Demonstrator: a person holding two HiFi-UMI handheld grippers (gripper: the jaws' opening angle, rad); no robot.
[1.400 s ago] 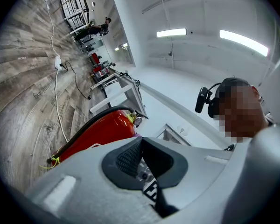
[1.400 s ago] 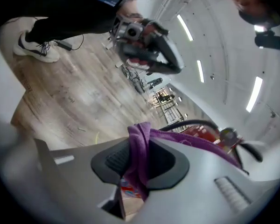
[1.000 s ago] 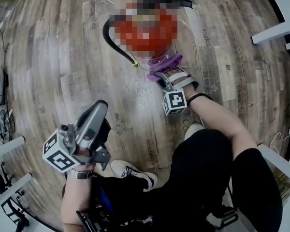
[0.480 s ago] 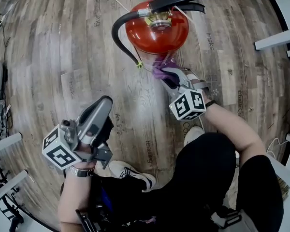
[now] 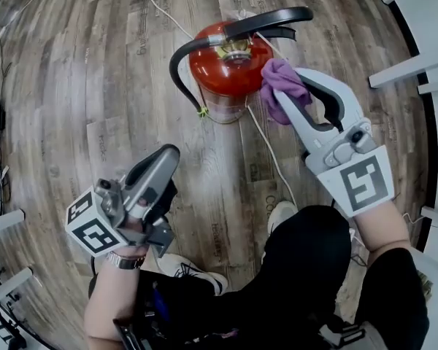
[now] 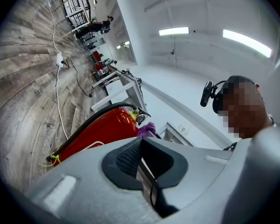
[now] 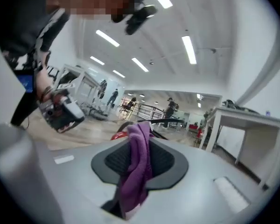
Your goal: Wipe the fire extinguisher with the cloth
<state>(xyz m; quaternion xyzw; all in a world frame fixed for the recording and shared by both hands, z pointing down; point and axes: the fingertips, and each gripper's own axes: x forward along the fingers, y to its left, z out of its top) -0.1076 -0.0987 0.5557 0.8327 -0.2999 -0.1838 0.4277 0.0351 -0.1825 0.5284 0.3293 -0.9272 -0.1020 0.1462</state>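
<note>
Since a second ago the right hand-held gripper (image 5: 290, 92) has climbed from the foot of the red fire extinguisher (image 5: 223, 68) to its shoulder, turning over on the way. It is clenched on the purple cloth (image 5: 279, 79), which bunches out past its tips so that fabric, not the jaw, meets the cylinder just ahead of it; cloth and cylinder look to be touching or nearly so. The extinguisher stands upright on the wooden floor (image 5: 95, 86), straight ahead of this gripper. The left hand-held gripper (image 5: 160, 168) is clenched on nothing and held well back, probably to stay clear. Just beyond the cloth the black lever (image 5: 266, 19) overhangs the extinguisher's top, and the hose (image 5: 177, 57) curves down its far side, so both limit a stroke there. White furniture frames (image 5: 412, 57) stand off to the right gripper's outer side, with bare floor between.
</note>
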